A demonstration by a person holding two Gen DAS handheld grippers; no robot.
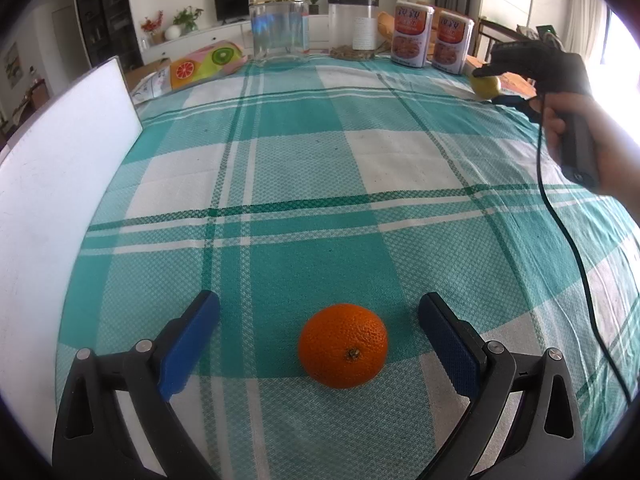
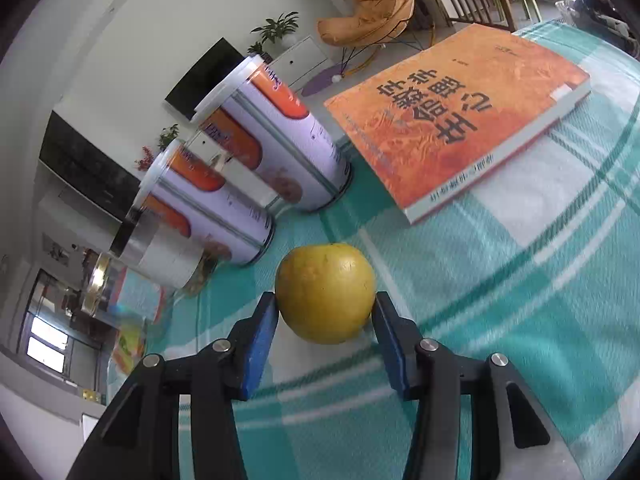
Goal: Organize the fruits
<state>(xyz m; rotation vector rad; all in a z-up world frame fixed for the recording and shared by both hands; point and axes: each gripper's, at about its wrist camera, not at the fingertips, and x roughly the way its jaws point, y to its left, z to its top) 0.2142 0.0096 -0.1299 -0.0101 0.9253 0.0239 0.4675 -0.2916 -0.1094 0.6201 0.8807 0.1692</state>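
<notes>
While right claw (image 2: 326, 312) grips apple (image 2: 325, 292) | cans (image 2: 276, 148), book (image 2: 456, 112) beyond

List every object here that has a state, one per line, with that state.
left gripper: open, fingers either side of the orange, not touching it
orange: resting on the tablecloth, stem end facing the camera
right gripper: shut on the yellow fruit
yellow fruit: clamped between the blue pads
glass jar: upright, gold lid on, looks empty
two cans: upright, lids on
orange book: closed, lying flat
</notes>
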